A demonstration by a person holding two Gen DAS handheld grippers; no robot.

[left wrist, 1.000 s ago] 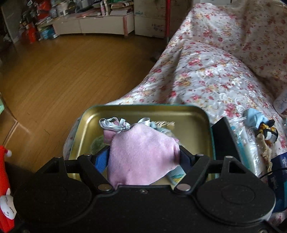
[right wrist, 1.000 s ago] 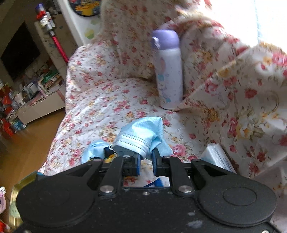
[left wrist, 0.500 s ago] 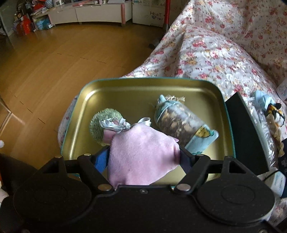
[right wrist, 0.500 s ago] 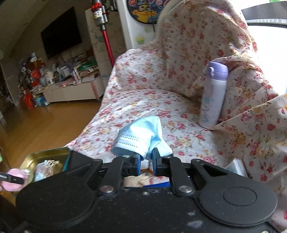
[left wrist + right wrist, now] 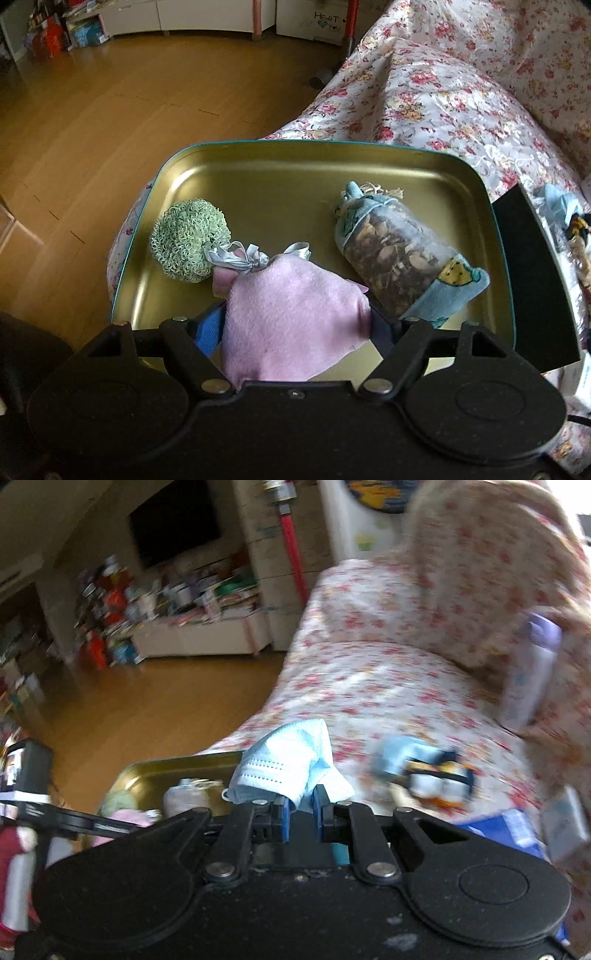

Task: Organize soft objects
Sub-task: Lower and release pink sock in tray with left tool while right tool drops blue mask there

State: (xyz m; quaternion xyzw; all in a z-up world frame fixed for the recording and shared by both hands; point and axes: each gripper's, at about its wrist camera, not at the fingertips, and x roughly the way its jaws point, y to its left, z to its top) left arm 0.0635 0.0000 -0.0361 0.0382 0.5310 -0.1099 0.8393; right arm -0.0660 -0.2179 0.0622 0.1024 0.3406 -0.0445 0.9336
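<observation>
1. Soft objects are being gathered at a gold tin tray (image 5: 280,173) that is resting on the edge of a floral-covered sofa (image 5: 436,96).
2. Much of the right wrist view is being smeared by blur; a small penguin-like toy (image 5: 439,775) on the sofa and a purple-capped bottle (image 5: 532,664) against the cushion are hard to make out.
3. The near rim of the tray is being hidden by the left gripper (image 5: 295,325) body.
4. A black panel (image 5: 532,273) at the tray's right side is being cut off by the view; what it is cannot be told.
5. Two things are being held inside the tray: a green looped pouf (image 5: 188,240) at left and a clear sachet of dried pieces (image 5: 391,254) at right, well apart.
6. A pink pouch (image 5: 291,321) with a grey ribbon is being gripped between the left fingers, just above the tray's near part.
7. A light blue face mask (image 5: 288,760) is being pinched by the narrowly closed right gripper (image 5: 301,812), over the sofa beside the tray.
</observation>
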